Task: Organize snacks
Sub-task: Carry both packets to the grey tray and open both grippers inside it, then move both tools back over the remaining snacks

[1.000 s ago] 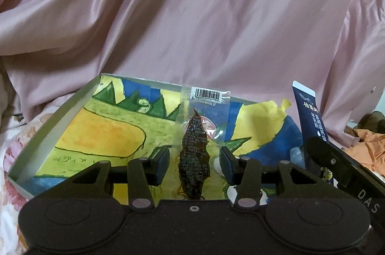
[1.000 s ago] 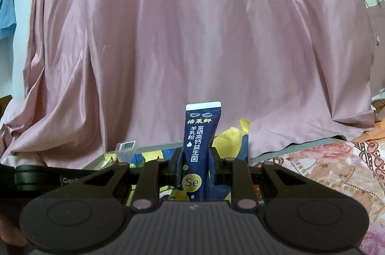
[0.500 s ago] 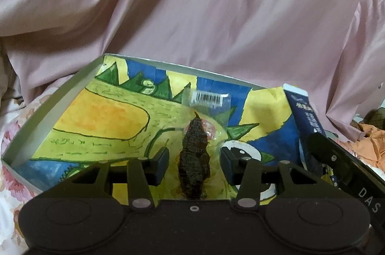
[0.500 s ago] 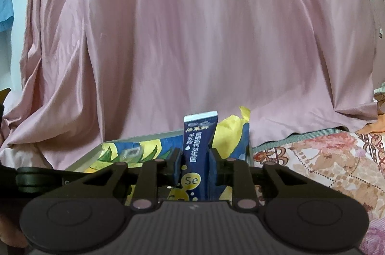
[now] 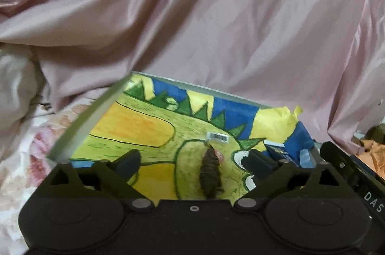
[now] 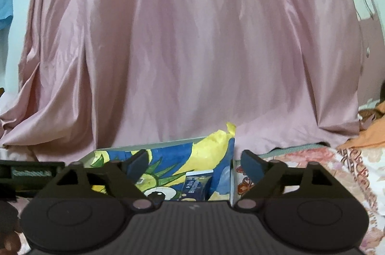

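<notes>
Both pairs of tongs are hanging over a shallow box (image 5: 79,132) lined with a bright cartoon drawing, which is sitting on a flowered bed cover in front of a pink curtain (image 5: 216,26). The left tongs (image 5: 192,162) are standing spread wide and gripping nothing; the clear packet holding a dark dried snack (image 5: 210,175) is lying on the box floor between the two fingers, touching neither, with its barcode label pointing away from the camera. The right tongs (image 6: 193,164) are likewise standing wide apart and empty, and the dark blue sachet (image 6: 196,184) is lying inside the box near its right wall, just beyond the fingers. Judging from this, the step in hand is the release of both items into the box, and that part appears complete. To finish it well, each tool should be lifted straight up and back along its own axis, so that no finger is dragging the packet's loose film or nudging the sachet against the wall. The fingers should remain spread until they are clear of the box rim. The right tool is hanging close to the right wall, so a sideways pull risks catching the wall and shifting the whole light box on the soft bed. Whether more snacks are waiting outside the box cannot be told from these views.
</notes>
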`<state>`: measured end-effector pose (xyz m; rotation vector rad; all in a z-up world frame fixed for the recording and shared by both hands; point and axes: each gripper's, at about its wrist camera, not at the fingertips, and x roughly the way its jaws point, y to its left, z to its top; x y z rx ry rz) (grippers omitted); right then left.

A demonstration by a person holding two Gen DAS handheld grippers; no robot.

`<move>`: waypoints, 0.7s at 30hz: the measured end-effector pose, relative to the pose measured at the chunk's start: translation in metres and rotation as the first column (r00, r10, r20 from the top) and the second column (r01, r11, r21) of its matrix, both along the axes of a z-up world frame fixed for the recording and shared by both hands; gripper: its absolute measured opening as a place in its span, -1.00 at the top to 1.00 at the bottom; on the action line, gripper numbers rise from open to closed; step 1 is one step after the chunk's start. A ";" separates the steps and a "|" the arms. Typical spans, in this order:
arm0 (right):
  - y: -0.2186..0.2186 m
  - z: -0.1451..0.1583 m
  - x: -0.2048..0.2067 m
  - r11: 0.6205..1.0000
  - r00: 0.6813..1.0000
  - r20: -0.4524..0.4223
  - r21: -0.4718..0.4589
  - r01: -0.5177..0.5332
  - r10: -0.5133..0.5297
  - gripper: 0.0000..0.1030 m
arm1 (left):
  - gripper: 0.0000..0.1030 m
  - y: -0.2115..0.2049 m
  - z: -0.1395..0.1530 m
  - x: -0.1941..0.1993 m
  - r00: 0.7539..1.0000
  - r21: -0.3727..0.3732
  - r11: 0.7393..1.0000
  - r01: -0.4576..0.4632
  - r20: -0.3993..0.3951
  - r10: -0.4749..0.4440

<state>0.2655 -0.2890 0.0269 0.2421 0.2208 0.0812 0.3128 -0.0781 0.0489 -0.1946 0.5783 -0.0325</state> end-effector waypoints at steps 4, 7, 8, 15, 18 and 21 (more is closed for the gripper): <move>0.006 0.008 -0.017 1.000 1.000 0.014 -0.010 0.015 -0.014 -0.99 | -0.98 0.011 0.010 -0.021 0.998 0.000 1.000 -0.025 0.050 0.025; 0.009 0.013 -0.030 1.000 1.000 0.018 -0.021 0.009 -0.008 -0.99 | -0.98 0.016 0.016 -0.038 0.997 0.021 0.999 -0.032 0.078 0.030; 0.010 0.014 -0.036 1.000 1.000 0.019 -0.023 0.008 -0.008 -0.99 | -0.98 0.018 0.018 -0.044 0.996 0.033 0.999 -0.033 0.088 0.030; 0.013 0.019 -0.075 0.999 1.000 0.027 -0.040 0.004 -0.003 -0.99 | -0.98 0.027 0.026 -0.091 0.992 0.068 0.997 -0.026 0.127 0.018; 0.015 0.021 -0.093 1.000 0.999 0.041 -0.029 0.003 -0.001 -0.99 | -0.98 0.034 0.027 -0.114 0.991 0.077 0.997 -0.011 0.135 0.001; 0.018 0.020 -0.110 1.000 0.999 0.043 -0.031 0.002 -0.001 -0.99 | -0.98 0.039 0.025 -0.135 0.990 0.099 0.995 -0.002 0.141 -0.012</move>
